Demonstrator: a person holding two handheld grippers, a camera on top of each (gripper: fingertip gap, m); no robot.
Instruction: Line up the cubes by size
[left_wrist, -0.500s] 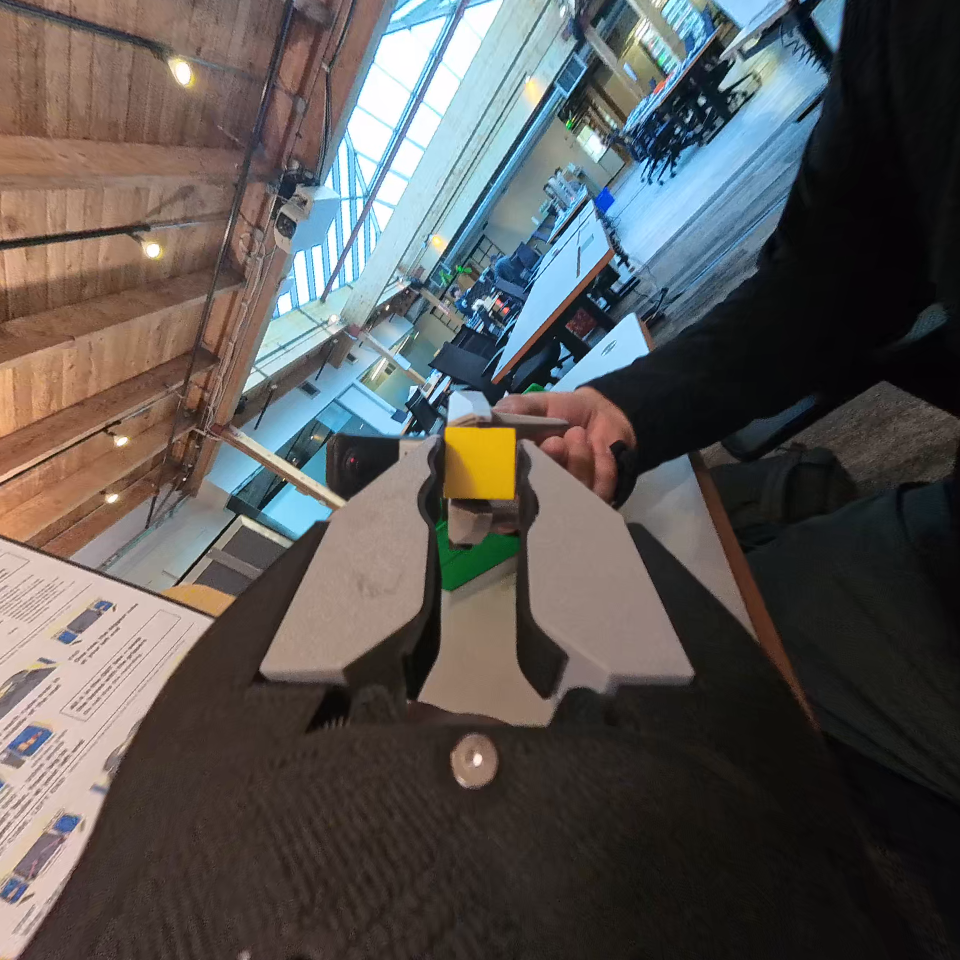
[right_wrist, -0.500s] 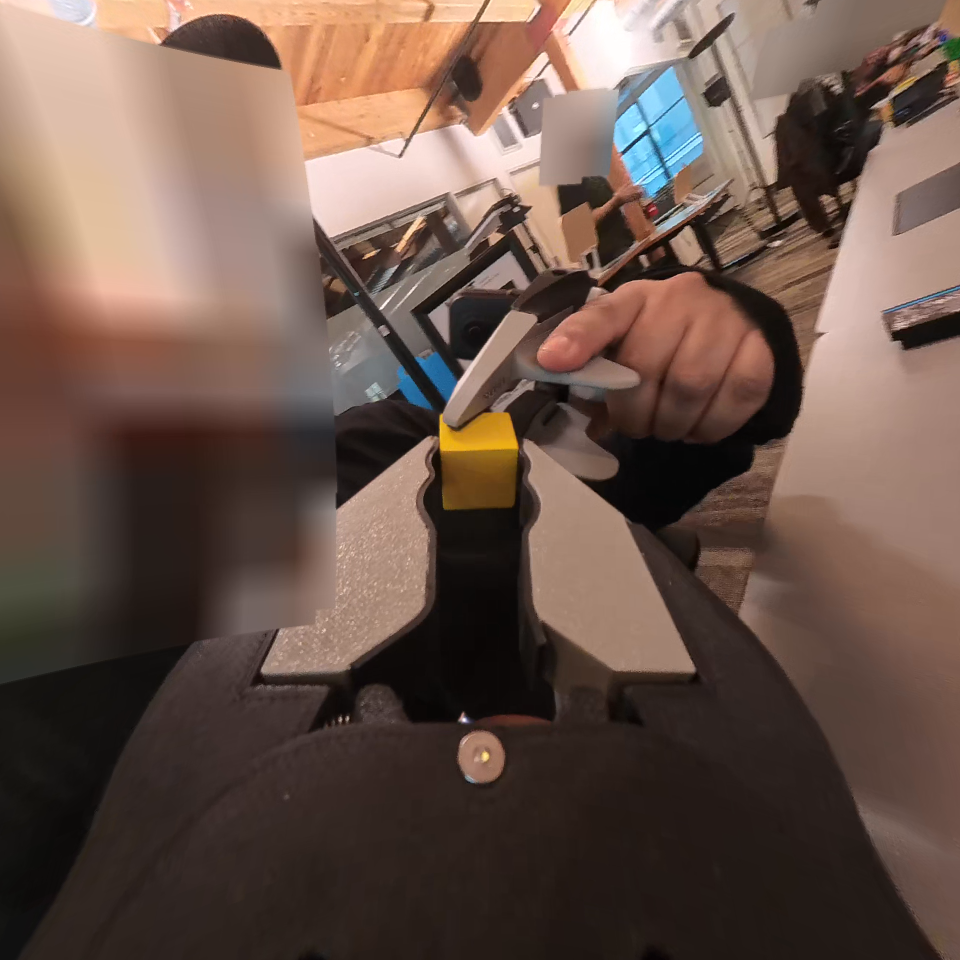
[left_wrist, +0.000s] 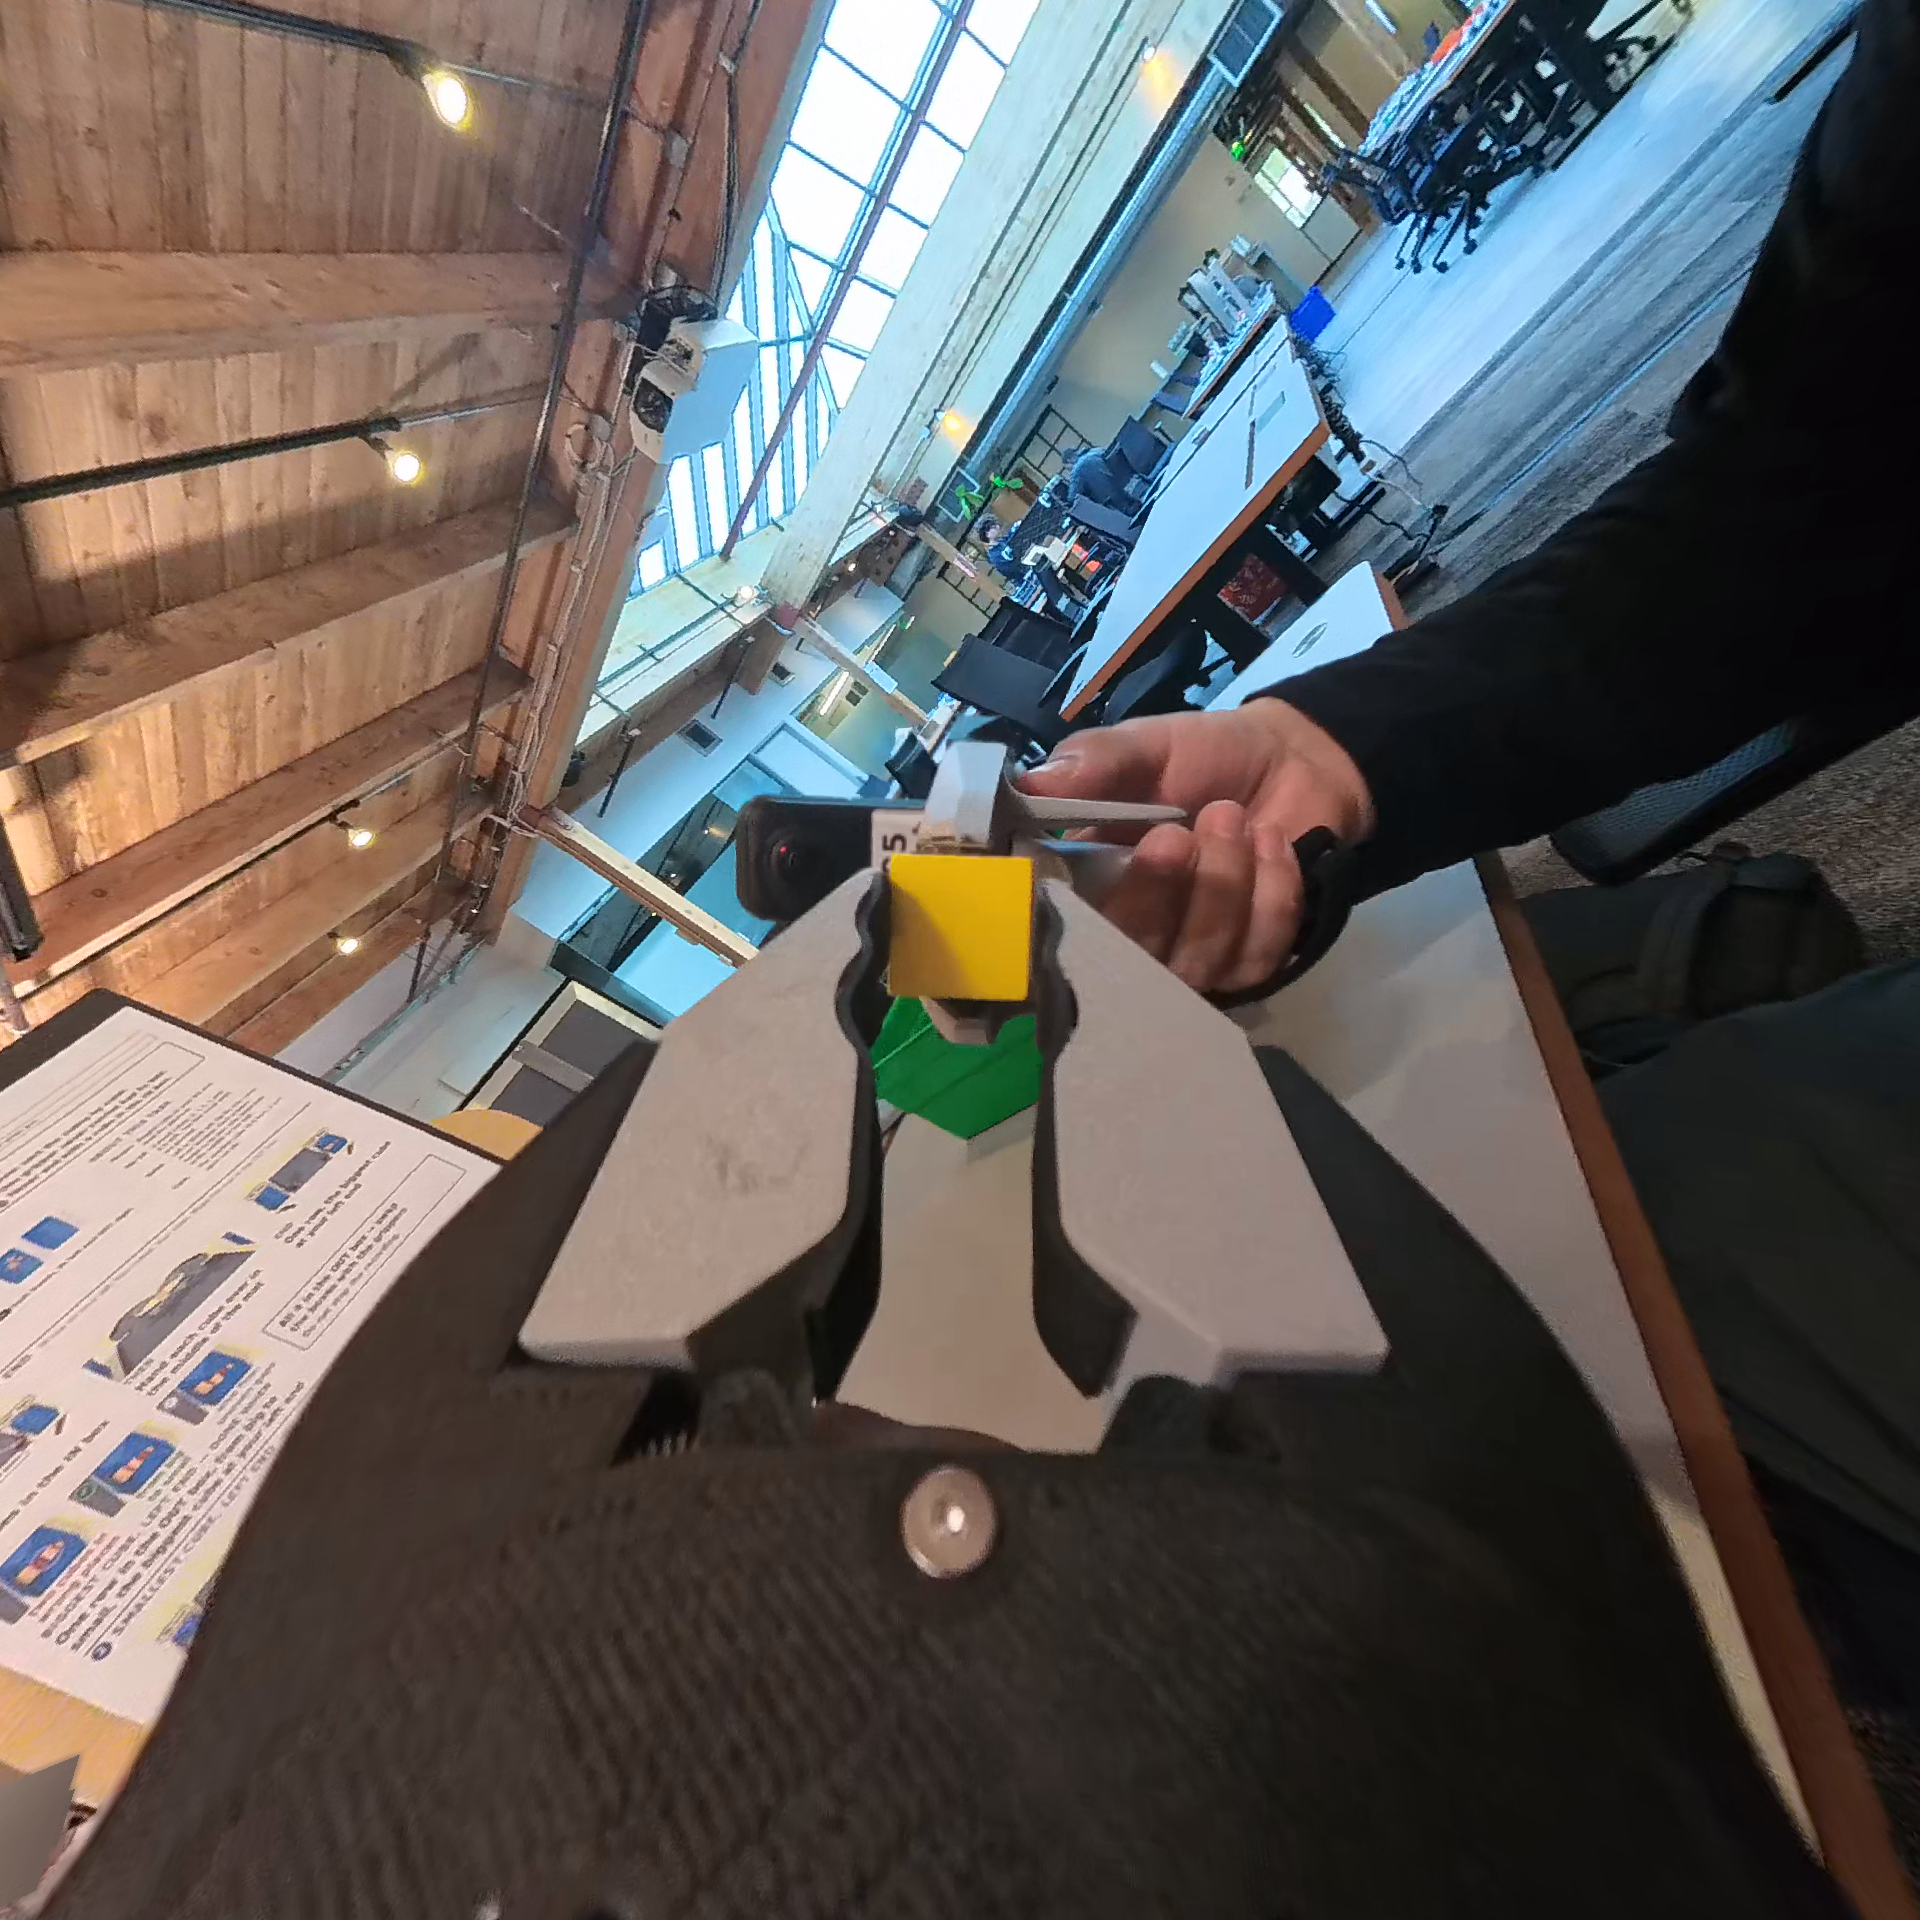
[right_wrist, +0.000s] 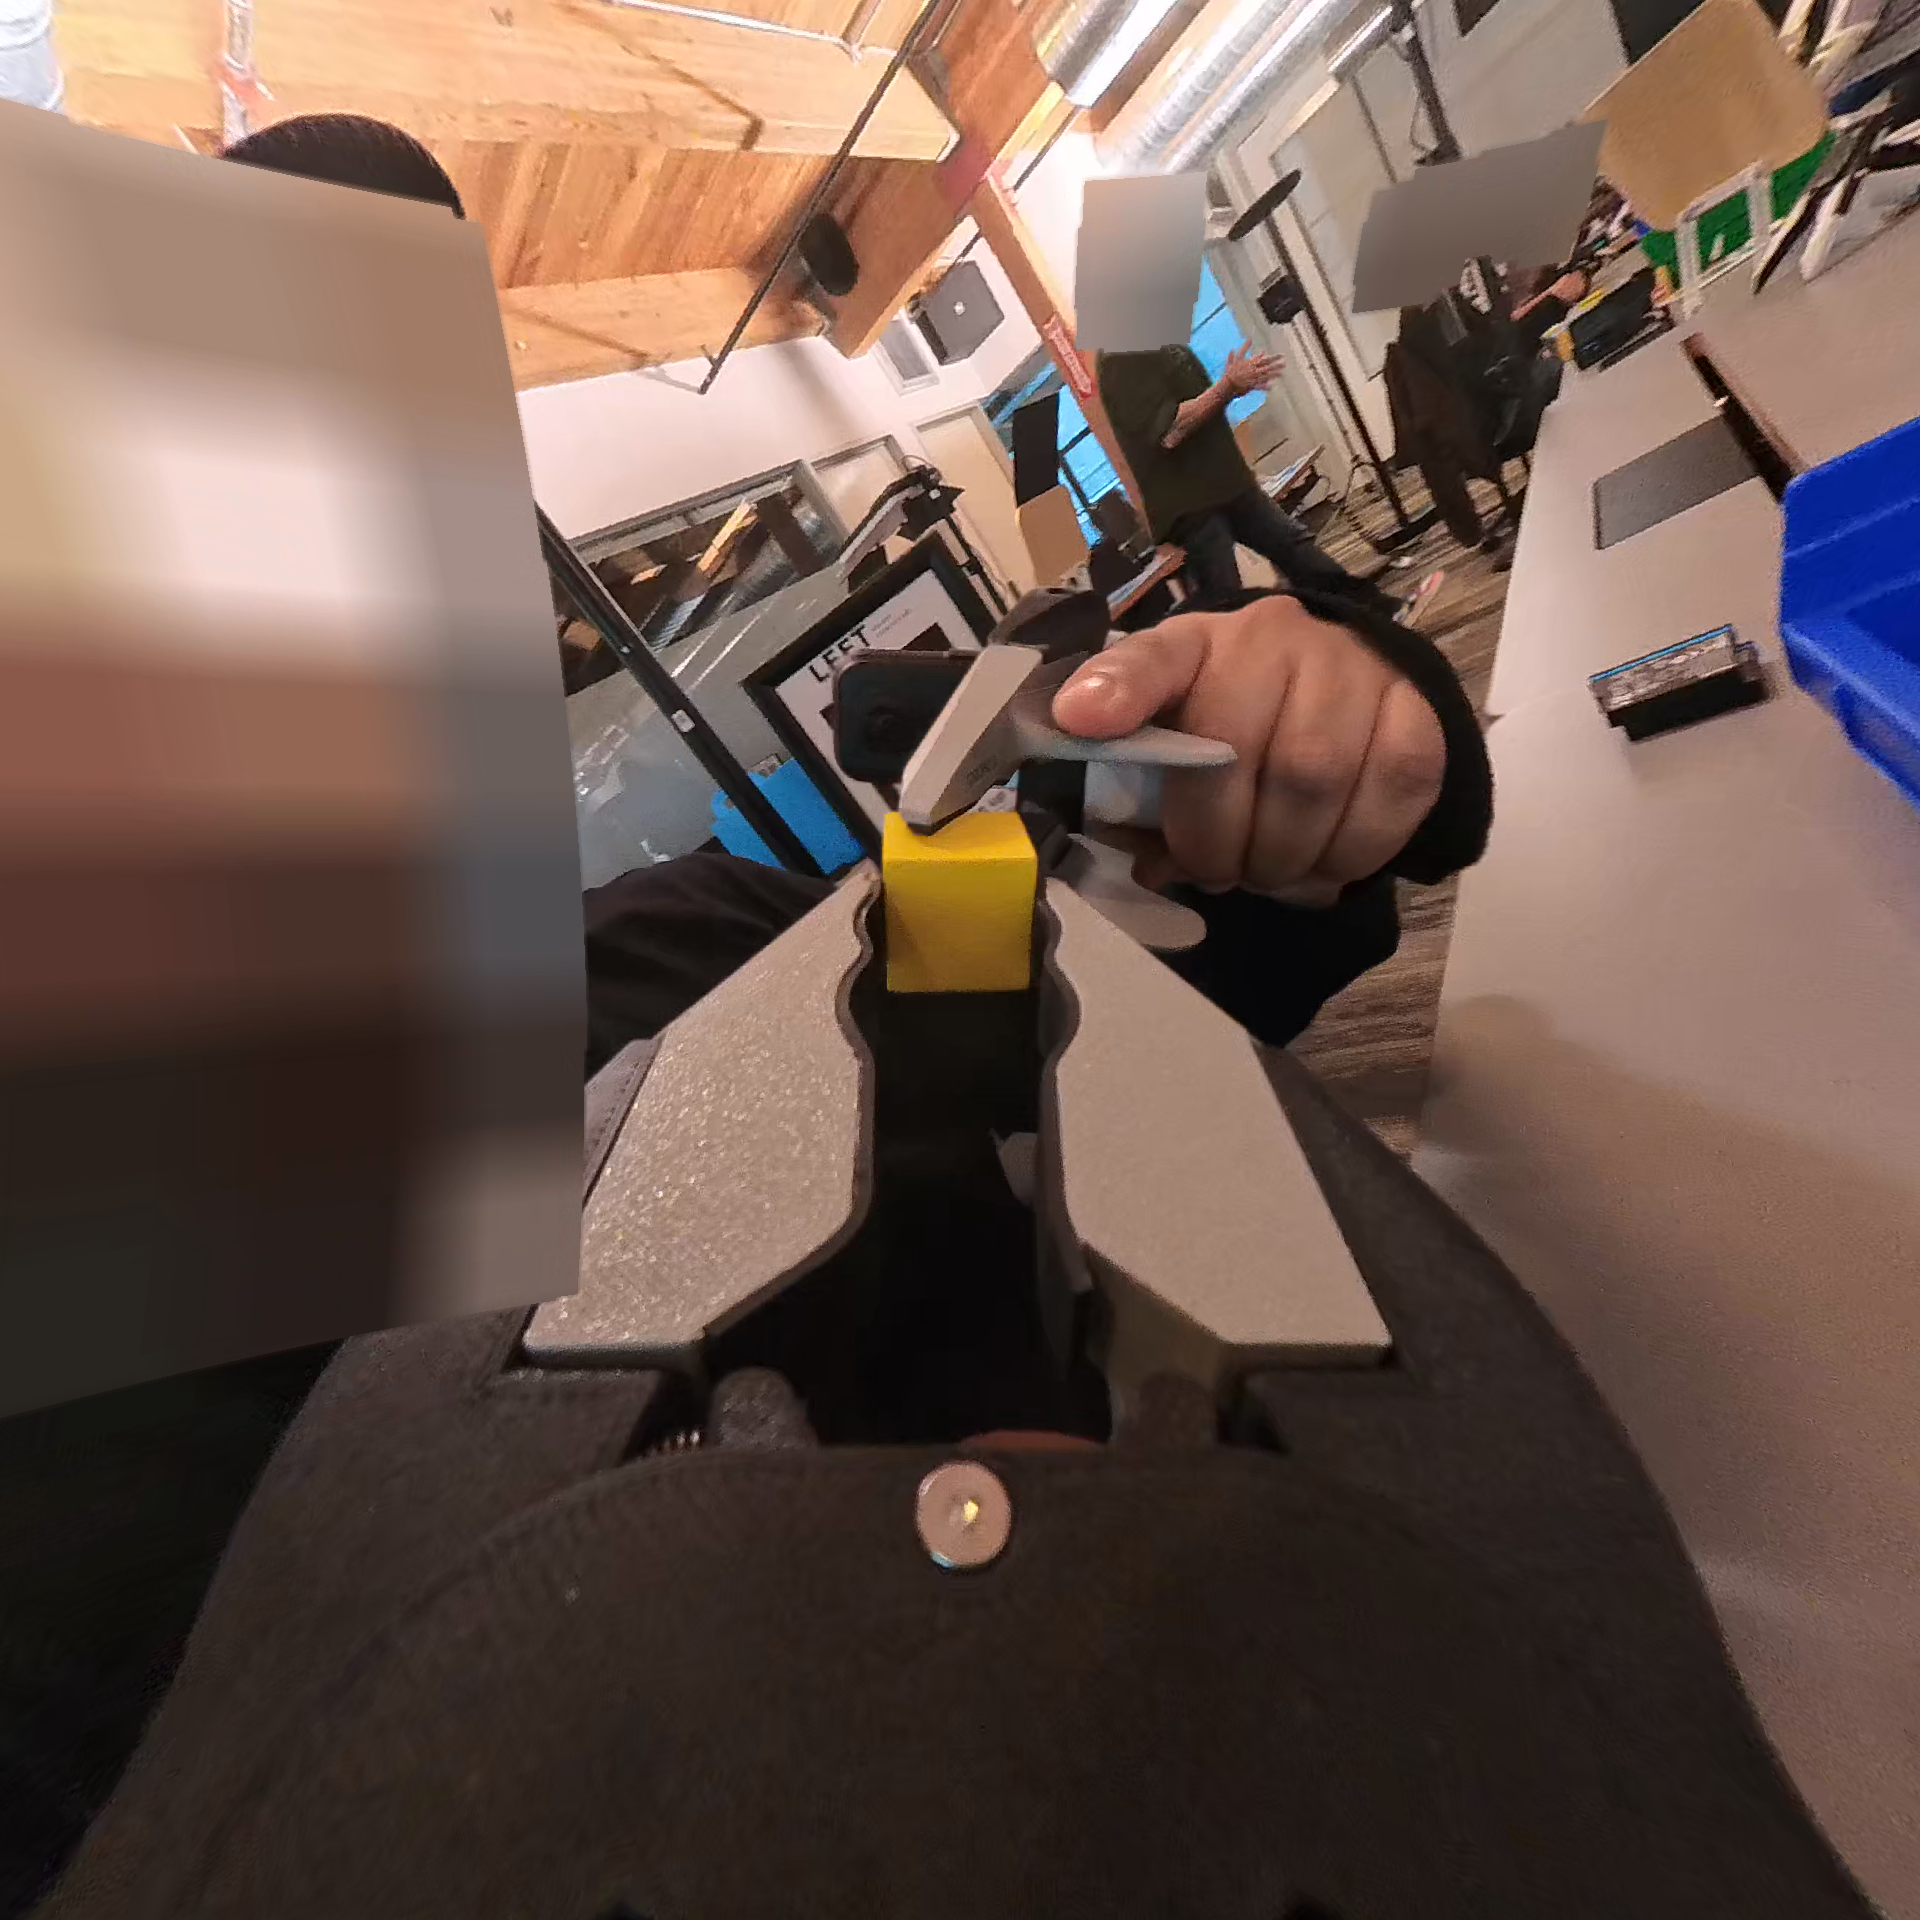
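Both my grippers clamp one yellow cube, held in the air.

At the centre of the left wrist view, my left gripper (left_wrist: 961, 935) is closed on the yellow cube (left_wrist: 961, 925); the right gripper's fingers (left_wrist: 966, 795) pinch it top and bottom from the far side. A green cube (left_wrist: 951, 1070) sits just below on the white table (left_wrist: 1382, 1049). In the right wrist view my right gripper (right_wrist: 958, 920) squeezes the same cube (right_wrist: 958, 914), the other gripper's fingertip (right_wrist: 961, 753) touching its top.
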